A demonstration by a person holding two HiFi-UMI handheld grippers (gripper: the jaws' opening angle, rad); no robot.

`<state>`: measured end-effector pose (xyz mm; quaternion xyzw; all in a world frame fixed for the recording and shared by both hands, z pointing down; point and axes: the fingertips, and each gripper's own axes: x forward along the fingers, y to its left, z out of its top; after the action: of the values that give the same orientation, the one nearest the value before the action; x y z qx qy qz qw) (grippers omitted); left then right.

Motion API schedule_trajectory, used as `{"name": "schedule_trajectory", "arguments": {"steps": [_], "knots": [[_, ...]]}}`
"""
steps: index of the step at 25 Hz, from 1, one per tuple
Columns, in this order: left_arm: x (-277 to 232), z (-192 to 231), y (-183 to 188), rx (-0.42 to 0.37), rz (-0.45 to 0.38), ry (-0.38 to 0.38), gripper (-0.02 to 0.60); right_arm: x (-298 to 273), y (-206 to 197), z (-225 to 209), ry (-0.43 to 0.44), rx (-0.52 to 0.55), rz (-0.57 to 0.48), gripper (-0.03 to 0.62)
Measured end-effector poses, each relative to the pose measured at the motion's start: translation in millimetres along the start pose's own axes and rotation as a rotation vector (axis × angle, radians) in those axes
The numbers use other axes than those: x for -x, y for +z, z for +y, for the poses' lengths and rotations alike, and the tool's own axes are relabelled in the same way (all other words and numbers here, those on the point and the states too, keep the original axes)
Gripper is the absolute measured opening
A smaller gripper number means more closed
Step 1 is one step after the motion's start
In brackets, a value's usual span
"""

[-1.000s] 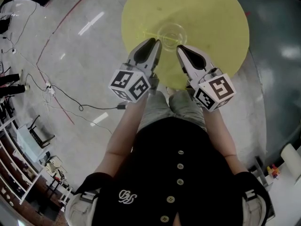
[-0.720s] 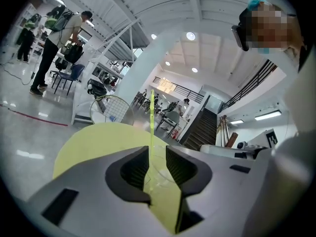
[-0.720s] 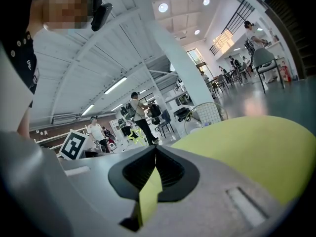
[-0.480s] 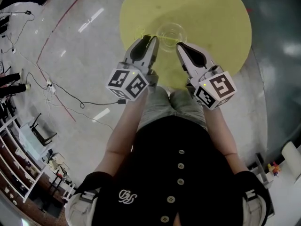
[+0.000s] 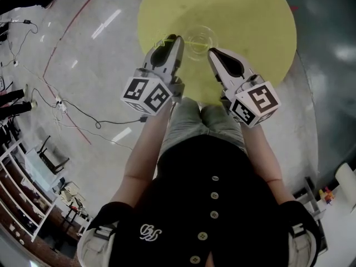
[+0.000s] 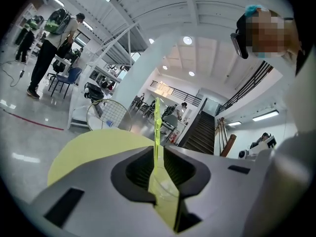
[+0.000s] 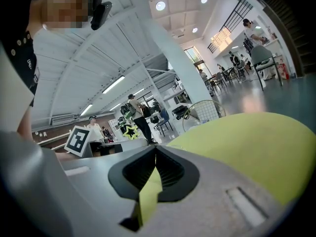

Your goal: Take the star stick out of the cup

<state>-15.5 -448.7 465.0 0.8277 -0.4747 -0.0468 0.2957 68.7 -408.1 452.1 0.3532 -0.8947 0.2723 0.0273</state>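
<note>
A clear cup stands near the middle of the round yellow table. My left gripper is just left of the cup, shut on the thin yellow-green star stick. The stick rises straight out of the closed jaws of the left gripper. Its star shows in the right gripper view, beside the left gripper's marker cube. In the head view only a green glint of the star stick shows. My right gripper is right of the cup, shut on nothing.
The table's near edge runs just below both grippers. Cables and a red line cross the grey floor on the left. People, chairs and a wire-mesh thing stand far behind the table.
My left gripper has moved forward and up beside the cup with the stick. The stick no longer lies across the cup's rim. The right gripper has hardly moved.
</note>
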Motion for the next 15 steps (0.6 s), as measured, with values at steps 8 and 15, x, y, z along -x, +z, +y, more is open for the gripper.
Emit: {"name": "schedule_trajectory", "arguments": {"steps": [8, 15], "knots": [[0.7, 2.6, 1.3, -0.016, -0.006, 0.010, 0.025, -1.0, 5.2, 0.0, 0.008, 0.015, -0.008, 0.003], [0.3, 2.0, 8.0, -0.051, -0.022, 0.008, 0.023, 1.5, 4.6, 2.6, -0.001, 0.020, -0.021, 0.003]]}}
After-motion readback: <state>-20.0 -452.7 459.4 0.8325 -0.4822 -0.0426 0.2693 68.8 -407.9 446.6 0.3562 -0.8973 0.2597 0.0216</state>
